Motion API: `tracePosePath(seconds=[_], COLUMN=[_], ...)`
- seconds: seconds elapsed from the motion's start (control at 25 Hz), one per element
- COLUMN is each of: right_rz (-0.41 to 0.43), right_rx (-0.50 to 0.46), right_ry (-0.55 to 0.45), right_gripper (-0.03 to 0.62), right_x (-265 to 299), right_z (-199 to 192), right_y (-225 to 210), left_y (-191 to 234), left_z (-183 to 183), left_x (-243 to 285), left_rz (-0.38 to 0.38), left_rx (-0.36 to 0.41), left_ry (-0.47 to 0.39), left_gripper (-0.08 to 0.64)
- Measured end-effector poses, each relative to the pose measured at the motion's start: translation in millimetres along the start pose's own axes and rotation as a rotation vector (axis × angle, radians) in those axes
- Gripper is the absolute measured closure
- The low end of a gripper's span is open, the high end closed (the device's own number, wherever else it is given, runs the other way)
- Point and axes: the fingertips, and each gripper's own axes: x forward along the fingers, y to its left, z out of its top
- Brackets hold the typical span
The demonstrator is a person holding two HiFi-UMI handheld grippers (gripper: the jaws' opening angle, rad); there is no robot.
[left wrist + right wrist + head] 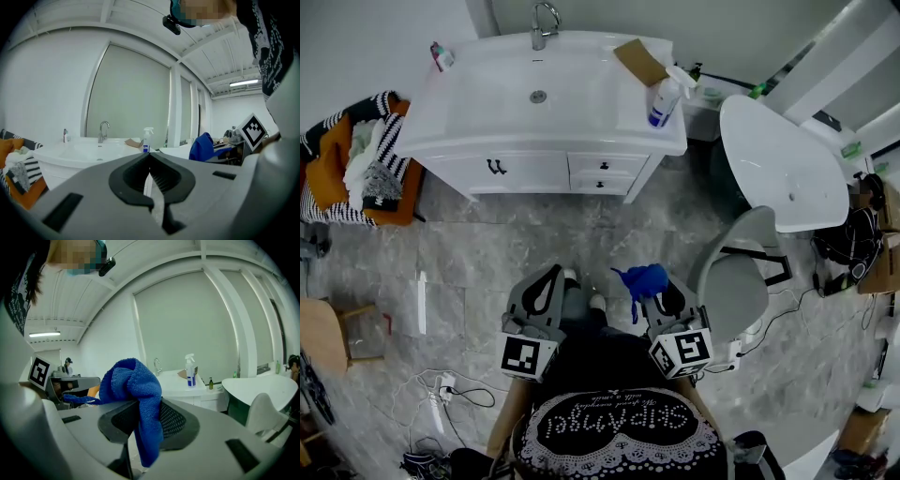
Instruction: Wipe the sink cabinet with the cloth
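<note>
A white sink cabinet (544, 141) with a basin and chrome faucet (544, 23) stands ahead of me across the marble floor; it also shows far off in the left gripper view (79, 152) and right gripper view (176, 383). My right gripper (654, 292) is shut on a blue cloth (643, 279), which bunches above the jaws and hangs down between them (140, 399). My left gripper (551, 283) is shut with nothing in it (150, 159). Both are held low near my body, well short of the cabinet.
A spray bottle (664, 98) and a brown cardboard piece (639, 62) sit on the cabinet's right end. A basket of laundry (358, 159) is left of it. A white bathtub (783, 164) and grey chair (741, 277) are on the right. Cables (441, 389) lie at lower left.
</note>
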Motion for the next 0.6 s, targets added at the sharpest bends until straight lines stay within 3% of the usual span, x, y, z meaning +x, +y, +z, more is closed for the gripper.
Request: tracePosePath(seconds=[0.6], right_rz=[-0.094], right_rx=[0.071], right_ry=[-0.005], right_gripper=[0.476], right_x=[77], right_z=[27], right_y=[13], left_y=[66], left_z=[21], left_x=[56], left_rz=[-0.143], left_rx=[0.044], left_ry=[0.047], left_gripper=[0.557])
